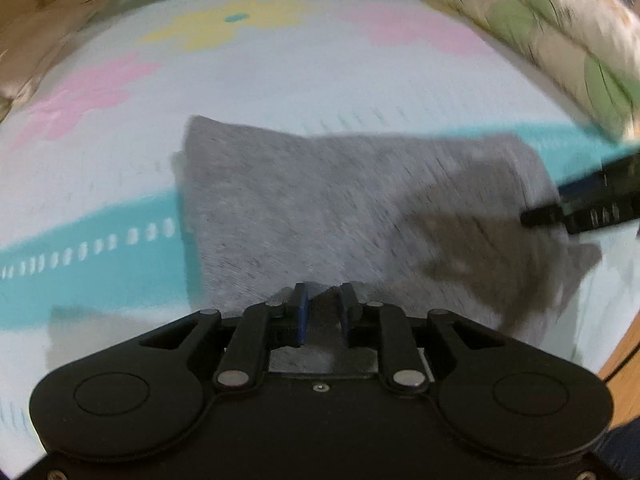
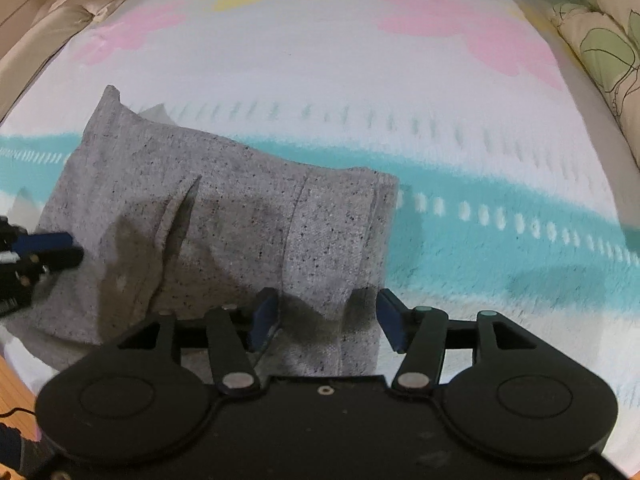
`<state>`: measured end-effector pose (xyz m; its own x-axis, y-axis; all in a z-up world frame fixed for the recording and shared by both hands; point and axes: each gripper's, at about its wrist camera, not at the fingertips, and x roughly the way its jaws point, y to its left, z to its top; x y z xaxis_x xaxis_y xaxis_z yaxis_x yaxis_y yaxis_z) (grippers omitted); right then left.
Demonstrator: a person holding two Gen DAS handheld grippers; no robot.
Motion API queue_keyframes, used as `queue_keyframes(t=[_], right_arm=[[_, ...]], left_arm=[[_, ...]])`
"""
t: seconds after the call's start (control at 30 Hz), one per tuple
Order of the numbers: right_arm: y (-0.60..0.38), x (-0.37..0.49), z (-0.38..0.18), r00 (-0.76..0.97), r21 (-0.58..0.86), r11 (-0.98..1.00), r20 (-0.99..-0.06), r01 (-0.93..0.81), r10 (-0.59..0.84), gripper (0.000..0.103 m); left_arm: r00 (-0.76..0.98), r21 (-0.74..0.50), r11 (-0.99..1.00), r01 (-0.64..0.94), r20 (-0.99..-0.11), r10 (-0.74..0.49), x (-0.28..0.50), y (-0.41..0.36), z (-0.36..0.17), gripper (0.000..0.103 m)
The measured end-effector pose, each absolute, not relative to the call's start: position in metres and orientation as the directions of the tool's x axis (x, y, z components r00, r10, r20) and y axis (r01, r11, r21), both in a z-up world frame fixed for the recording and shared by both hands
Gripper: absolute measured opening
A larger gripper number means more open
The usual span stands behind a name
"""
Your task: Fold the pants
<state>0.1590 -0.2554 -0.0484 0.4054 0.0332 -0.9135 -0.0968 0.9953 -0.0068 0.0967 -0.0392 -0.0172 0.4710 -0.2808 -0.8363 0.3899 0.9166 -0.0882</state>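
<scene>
The grey pants [image 2: 224,232] lie already folded into a compact packet on the flowered bed cover [image 2: 328,72], across its turquoise stripe, with the long side running from left to right in front of both grippers. In the right wrist view the packet fills the space from the left edge to about the middle, and its right end stops just beyond the right gripper [image 2: 326,318], so this gripper stands over the near right corner of the fabric. Its jaws are wide apart, with the near edge of the cloth between them, but the blue pads do not press on it, so it holds nothing. The left gripper [image 1: 323,310] is at the near left part of the same packet, pointing steeply down onto it. Its jaws are only a little apart, and a small peak of grey cloth shows in the narrow gap; I judge that the pads are no longer pinching it, although the blur makes this hard to confirm. Both grippers are about equally near the pants, one at each end of the near edge. The next move, I think, depends on whether one more fold along the long axis is needed.
</scene>
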Motion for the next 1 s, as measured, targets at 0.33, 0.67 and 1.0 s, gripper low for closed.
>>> queue_keyframes(t=[0.33, 0.67, 1.0], right_arm=[[-0.271, 0.165, -0.06, 0.383, 0.069, 0.997, -0.921, -0.023, 0.072, 0.07], [-0.309, 0.17, -0.08, 0.367, 0.28, 0.959, -0.897, 0.039, 0.247, 0.081], [-0.303, 0.166, -0.082, 0.422, 0.288, 0.955, -0.86, -0.063, 0.287, 0.088]], left_arm=[[0.451, -0.236, 0.948, 0.212, -0.837, -0.31, 0.124, 0.008, -0.031, 0.034], [0.426, -0.274, 0.924, 0.267, -0.826, -0.368, 0.121, 0.013, -0.033, 0.049], [0.422, -0.349, 0.928, 0.132, -0.827, -0.371, 0.13, 0.046, -0.052, 0.055]])
